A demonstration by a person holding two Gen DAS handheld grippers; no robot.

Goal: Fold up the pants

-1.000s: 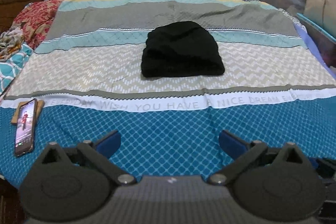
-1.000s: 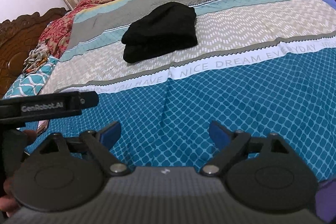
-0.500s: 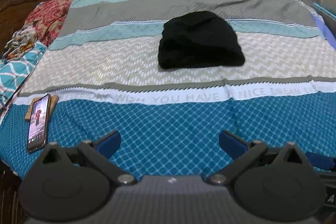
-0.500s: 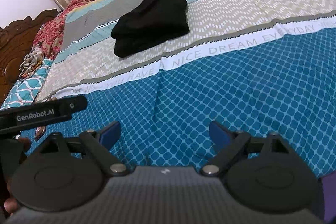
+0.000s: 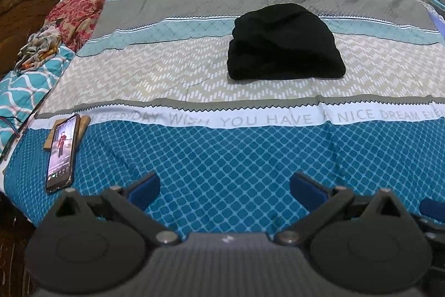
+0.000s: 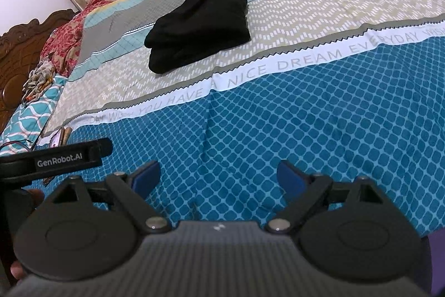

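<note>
The black pants [image 5: 283, 43] lie folded in a compact stack near the middle of the bed, on the beige zigzag band of the bedspread [image 5: 222, 157], well apart from both my grippers. My left gripper [image 5: 224, 189] hangs over the blue-checked band at the bed's near edge, jaws spread and empty. My right gripper [image 6: 218, 177] hangs over the same near edge, jaws likewise spread, gripping nothing. A phone [image 5: 61, 149] rests by the near left corner, screen lit.
</note>
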